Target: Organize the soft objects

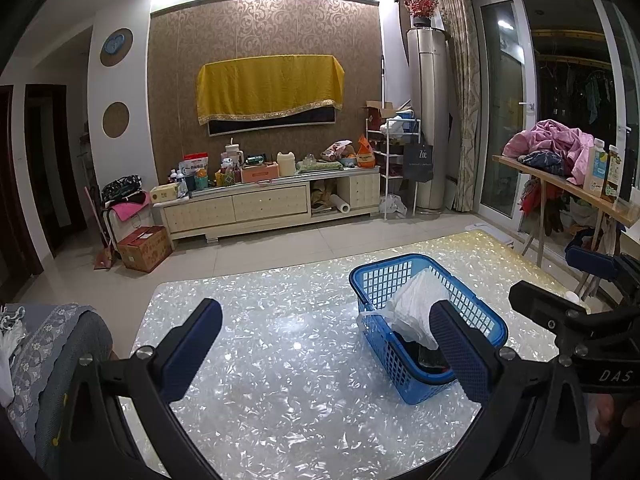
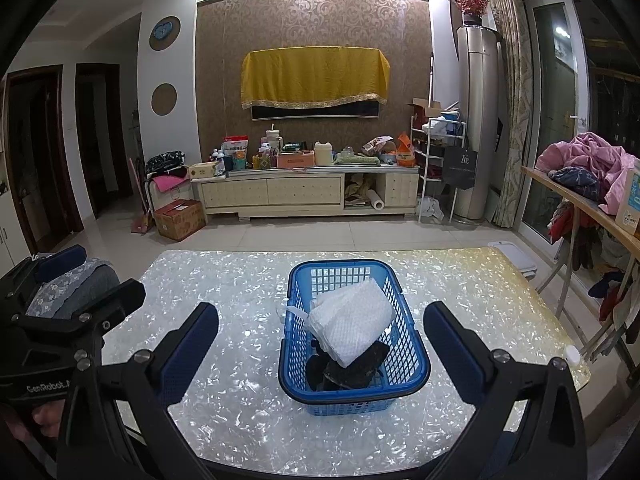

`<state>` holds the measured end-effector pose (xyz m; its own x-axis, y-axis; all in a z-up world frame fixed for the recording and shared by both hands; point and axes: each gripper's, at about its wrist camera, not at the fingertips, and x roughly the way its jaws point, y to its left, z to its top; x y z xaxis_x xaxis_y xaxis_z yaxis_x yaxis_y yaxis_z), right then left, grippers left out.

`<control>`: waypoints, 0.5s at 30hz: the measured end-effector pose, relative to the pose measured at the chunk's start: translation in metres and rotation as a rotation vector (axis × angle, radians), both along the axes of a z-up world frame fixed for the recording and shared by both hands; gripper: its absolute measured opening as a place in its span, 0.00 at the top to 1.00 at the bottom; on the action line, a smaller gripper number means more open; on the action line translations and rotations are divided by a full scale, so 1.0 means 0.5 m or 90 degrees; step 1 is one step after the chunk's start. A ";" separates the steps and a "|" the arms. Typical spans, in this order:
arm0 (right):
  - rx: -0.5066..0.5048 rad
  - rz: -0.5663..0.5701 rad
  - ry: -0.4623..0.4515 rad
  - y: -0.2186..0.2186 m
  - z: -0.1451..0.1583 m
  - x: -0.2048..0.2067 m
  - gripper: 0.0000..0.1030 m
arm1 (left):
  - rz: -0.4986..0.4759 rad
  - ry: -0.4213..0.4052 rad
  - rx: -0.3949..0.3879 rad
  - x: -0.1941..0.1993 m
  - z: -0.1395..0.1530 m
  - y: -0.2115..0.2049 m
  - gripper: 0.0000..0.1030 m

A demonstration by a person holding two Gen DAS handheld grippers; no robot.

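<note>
Right gripper spread wide and empty, facing squarely down the long axis of the blue basket near the table middle, white cloth atop dark ones inside; left gripper likewise released, basket off to its right, farther.

Left wrist view: looks forward and slightly down between its own fingers, from the near left of the table, facing the far wall. Right wrist view: same heading, set to the right, squarely behind the blue basket. Both sit close above the tabletop. Shared: table, basket, TV cabinet, yellow-draped screen.
</note>
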<state>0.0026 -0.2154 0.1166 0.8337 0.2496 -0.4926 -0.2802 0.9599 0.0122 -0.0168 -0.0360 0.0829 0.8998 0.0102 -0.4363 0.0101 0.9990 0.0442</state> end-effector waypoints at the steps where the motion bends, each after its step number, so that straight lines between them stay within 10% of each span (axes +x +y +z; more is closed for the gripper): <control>1: 0.000 0.001 0.001 -0.001 0.000 0.000 0.00 | 0.000 0.000 0.000 -0.001 0.000 0.000 0.00; 15: 0.000 0.002 0.003 -0.003 0.000 -0.002 0.00 | 0.000 0.001 -0.004 0.000 0.000 0.000 0.00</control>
<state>0.0017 -0.2168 0.1165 0.8301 0.2530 -0.4970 -0.2837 0.9588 0.0141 -0.0166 -0.0362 0.0830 0.8990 0.0075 -0.4378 0.0104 0.9992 0.0384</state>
